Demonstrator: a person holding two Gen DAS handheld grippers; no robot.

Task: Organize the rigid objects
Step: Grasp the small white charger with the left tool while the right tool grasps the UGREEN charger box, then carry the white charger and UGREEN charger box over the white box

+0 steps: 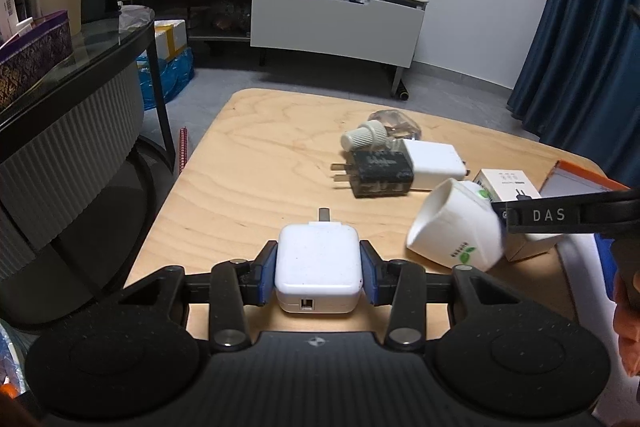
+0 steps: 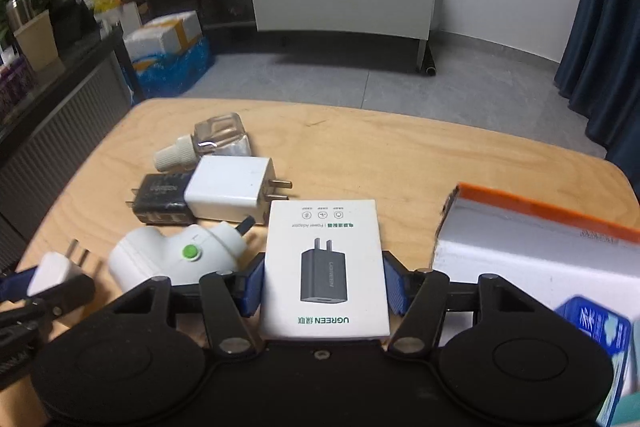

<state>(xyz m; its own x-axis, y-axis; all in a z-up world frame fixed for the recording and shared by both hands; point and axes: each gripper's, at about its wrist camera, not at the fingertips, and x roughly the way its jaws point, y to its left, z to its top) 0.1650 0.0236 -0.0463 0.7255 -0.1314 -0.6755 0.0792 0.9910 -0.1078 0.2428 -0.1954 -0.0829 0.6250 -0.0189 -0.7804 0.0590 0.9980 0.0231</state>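
Two tools are in my hands, and each is clamped on something. My left tool has its blue pads pressed against both sides of a white USB charger, prongs pointing away from me, held over the near left part of the wooden table. My right tool grips a white UGREEN adapter box by its long sides, printed face up, low over the table's near edge.

Between the two lies a white plug adapter with a green button. Beyond it a black charger and a white charger lie touching side by side, with a clear glass bottle with a ribbed cream cap just behind them. An orange-edged box stands to my right.
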